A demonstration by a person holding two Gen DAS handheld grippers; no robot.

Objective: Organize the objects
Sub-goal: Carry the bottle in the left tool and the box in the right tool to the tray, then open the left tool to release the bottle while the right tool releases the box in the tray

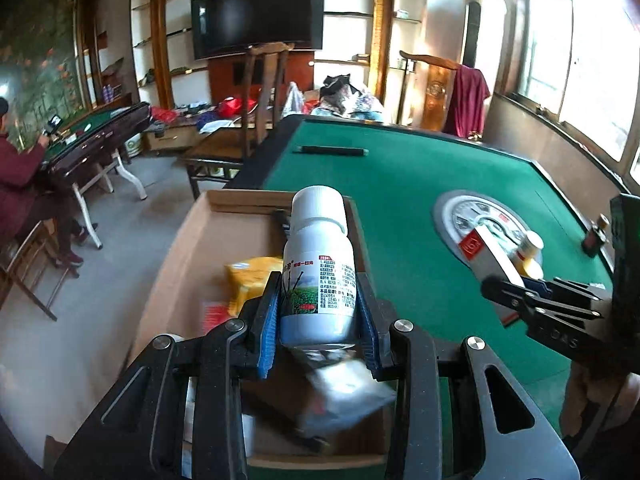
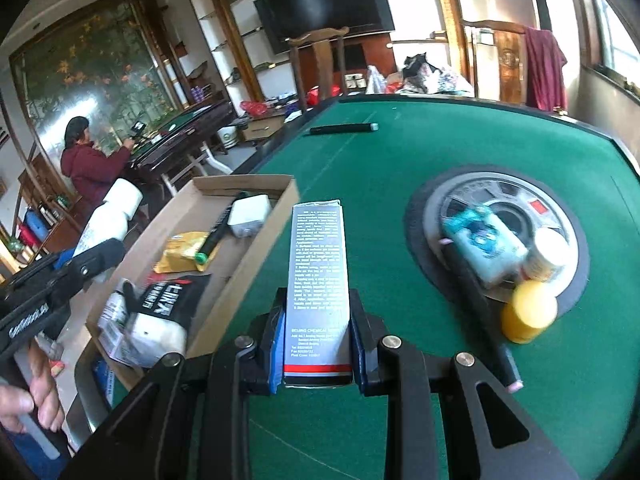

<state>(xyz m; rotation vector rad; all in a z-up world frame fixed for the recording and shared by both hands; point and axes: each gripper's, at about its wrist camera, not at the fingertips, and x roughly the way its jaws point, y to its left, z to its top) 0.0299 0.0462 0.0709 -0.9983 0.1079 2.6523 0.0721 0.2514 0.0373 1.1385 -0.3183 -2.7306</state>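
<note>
left gripper [image 1: 318, 312] clamping bottle [image 1: 318, 264], right gripper [image 2: 316, 344] clamping carton [image 2: 318, 280]

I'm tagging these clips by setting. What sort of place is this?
Probably a home living room used as a mahjong or game room. The work surface is a green felt table with a round centre panel; a wall television hangs among built-in shelves, and a second green table stands nearby.
</note>
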